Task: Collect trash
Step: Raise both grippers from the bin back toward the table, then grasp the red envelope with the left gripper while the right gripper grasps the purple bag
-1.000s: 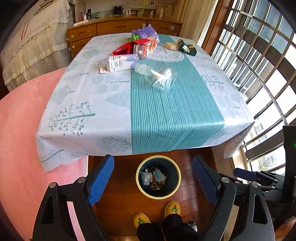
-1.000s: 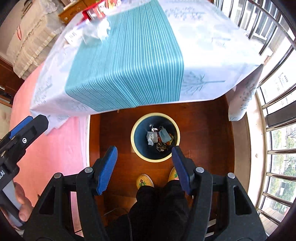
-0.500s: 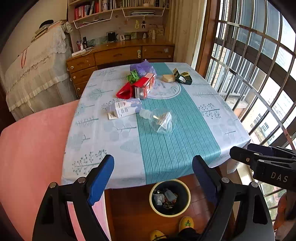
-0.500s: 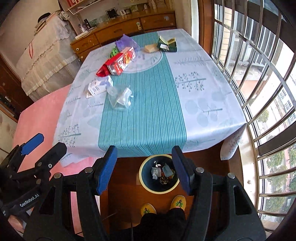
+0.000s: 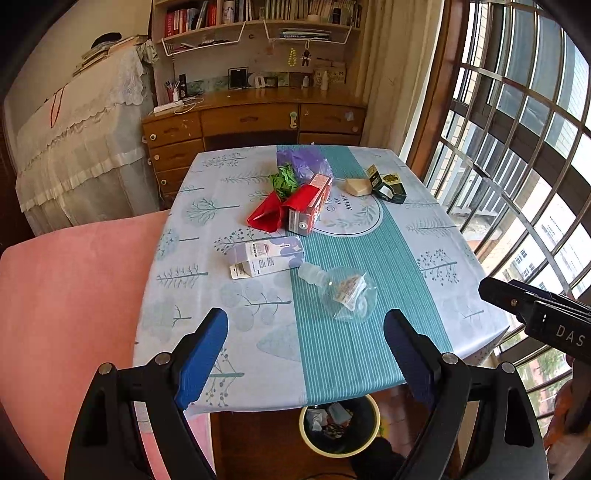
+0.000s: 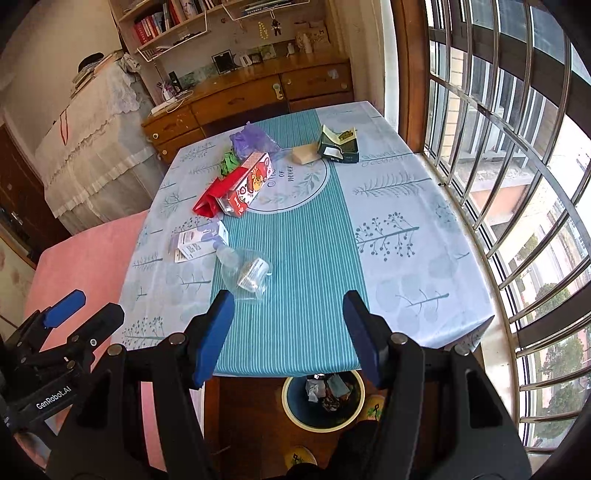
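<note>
Daylight came thru barred windows (image 6: 509, 155) on the right. A wooden dresser (image 5: 255, 125) stood vs. the far wall, bookshelves (image 5: 258, 18) above it. Lace-covered furniture (image 5: 81, 147) sat left, w/ a pink sofa (image 5: 70, 295) nearer. Floor (image 6: 251, 417) was dark wood.

The tablecloth (image 5: 258, 332) looks like smooth, faintly glossy printed cloth or vinyl. On it lie a crumpled clear plastic bottle (image 5: 345, 293), a matt white paper carton (image 5: 264, 256), a glossy red cardboard box (image 5: 308, 206) and a thin purple plastic bag (image 5: 301, 160). The left gripper (image 5: 306, 341) is matt black plastic with blue pads (image 5: 201, 360). The dresser (image 5: 255, 120) is varnished wood, the window bars (image 6: 480, 155) shiny metal, the bin (image 6: 291, 406) smooth plastic.
</note>
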Demonstrator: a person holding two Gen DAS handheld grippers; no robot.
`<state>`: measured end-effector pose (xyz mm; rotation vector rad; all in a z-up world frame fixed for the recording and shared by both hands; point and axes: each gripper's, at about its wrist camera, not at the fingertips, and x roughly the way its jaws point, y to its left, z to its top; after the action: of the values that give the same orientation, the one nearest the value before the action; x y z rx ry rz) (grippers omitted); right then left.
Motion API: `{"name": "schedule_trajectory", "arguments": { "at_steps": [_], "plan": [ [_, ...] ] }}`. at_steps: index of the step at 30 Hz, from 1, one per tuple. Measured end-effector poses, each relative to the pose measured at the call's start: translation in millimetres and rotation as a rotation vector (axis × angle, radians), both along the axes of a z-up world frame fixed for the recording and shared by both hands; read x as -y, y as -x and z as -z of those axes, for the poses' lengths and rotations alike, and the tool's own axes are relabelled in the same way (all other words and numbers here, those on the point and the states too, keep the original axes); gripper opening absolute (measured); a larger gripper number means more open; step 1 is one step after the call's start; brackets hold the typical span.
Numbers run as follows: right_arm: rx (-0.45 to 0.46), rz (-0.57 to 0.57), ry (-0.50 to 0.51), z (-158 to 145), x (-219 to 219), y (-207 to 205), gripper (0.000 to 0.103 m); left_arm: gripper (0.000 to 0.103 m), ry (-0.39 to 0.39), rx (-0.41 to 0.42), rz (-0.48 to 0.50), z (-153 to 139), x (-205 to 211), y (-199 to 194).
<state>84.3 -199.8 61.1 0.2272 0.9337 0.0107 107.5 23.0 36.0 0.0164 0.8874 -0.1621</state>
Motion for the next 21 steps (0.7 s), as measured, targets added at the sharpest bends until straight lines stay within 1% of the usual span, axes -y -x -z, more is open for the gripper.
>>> {"name": "schedule_trajectory", "arguments": {
  "at_steps": [5, 10, 14, 16, 19, 21],
  "plan": [
    [-0.02, -0.038, -0.001, 16.6, 9.0, -40.7, 0.058, 0.088, -0.039, -0.024, -0.041, 15.9, 3.5, -31.6],
    [-0.038, -0.134, -0.001, 34.5, 14.6, -100.4, 0.058, 0.088, -0.062, -0.064, -0.102, 35.7, 9.0, -76.1],
    [-0.062, -0.214, -0.015, 49.9, 17.2, -152.3, 0.058, 0.087, -0.065, -0.104, -0.171, 51.4, 10.3, -120.0],
    [-0.085, -0.252, -0.042, 56.9, 19.0, -178.2, 0.058, 0.085, -0.059, -0.129, -0.21, 57.7, 10.2, -143.4],
    [-0.099, -0.305, -0.053, 68.3, 19.0, -215.5, 0.058, 0.085, -0.049, -0.156, -0.264, 63.6, 10.2, -174.9],
    [-0.105, -0.339, -0.054, 76.9, 19.9, -237.7, 0.058, 0.085, -0.039, -0.172, -0.279, 65.5, 11.2, -196.1]
  ]
}}
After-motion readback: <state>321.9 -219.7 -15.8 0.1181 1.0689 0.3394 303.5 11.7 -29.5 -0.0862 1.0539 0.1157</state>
